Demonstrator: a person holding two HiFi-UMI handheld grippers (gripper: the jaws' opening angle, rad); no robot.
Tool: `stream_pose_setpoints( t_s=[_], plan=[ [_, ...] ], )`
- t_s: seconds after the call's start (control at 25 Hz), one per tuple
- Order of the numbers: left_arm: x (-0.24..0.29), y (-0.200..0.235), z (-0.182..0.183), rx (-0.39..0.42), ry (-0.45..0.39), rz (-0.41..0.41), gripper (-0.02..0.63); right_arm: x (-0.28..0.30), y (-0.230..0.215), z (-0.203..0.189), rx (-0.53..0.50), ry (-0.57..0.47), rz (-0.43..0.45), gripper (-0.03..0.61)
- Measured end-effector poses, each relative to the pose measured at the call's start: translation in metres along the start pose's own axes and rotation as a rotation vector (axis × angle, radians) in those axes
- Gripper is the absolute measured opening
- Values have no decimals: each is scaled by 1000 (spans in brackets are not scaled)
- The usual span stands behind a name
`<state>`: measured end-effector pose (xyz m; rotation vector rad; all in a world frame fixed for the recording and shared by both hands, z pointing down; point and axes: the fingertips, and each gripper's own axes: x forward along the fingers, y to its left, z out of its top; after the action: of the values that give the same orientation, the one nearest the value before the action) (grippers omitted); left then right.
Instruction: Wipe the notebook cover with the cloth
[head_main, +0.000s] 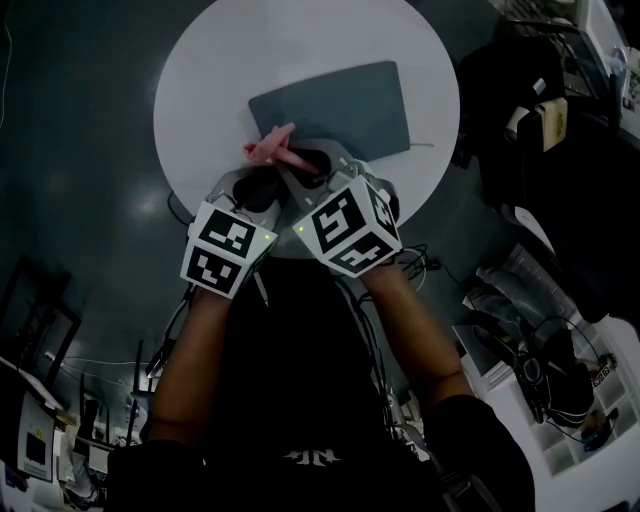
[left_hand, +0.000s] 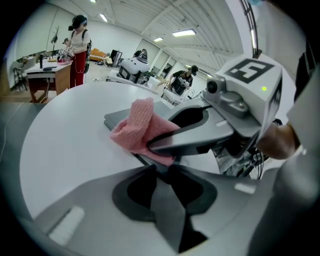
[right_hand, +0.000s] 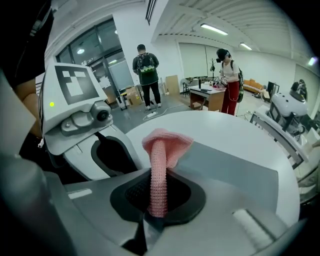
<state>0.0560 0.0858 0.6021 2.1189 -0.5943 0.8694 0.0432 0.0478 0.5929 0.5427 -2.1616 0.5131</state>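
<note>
Cloth of pink, open-knit fabric (right_hand: 165, 142) is pinched between the fingers of the right gripper (right_hand: 159, 186), whose jaws are closed tight on it. In the right gripper view a narrow folded strip of it is seen running up between the two dark pads (right_hand: 131, 196) and spreading into a loose bunch just past the fingertips. That bunch is laid on the near left corner of the flat, dark grey-blue notebook (head_main: 340, 105), which lies closed on the round white table (head_main: 220, 90). The rest of the cover is left bare, stretching away from the fingers to the far right.

The left gripper (left_hand: 159, 172) is held just beside the right one, on its left, with both marker cubes (head_main: 228, 248) turned up towards the head camera. Its jaws are seen a narrow way apart, with nothing gripped between the pads; only a grey wedge of surface is shown through the gap. Its fingertips are pointed at the same notebook corner, just below the pink bunch, and one finger of the right gripper is seen crossing right in front of them. Whether those tips are pressed on the cover cannot be told
</note>
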Motion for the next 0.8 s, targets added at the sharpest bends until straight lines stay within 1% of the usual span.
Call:
stream_pose_setpoints(
  t_s=[0.16,0.52,0.8],
  plan=[
    [-4,0,-4,1,2,-6,91,-8,-11,-8,9,10,-36,26],
    [2,-2,-1,5,4,-6,91,-50,-86,-49,88,47,-190,28],
    [4,-3,0,6,1,-3,91,-74,-125,-72,123,73,-282,28]
  ],
)
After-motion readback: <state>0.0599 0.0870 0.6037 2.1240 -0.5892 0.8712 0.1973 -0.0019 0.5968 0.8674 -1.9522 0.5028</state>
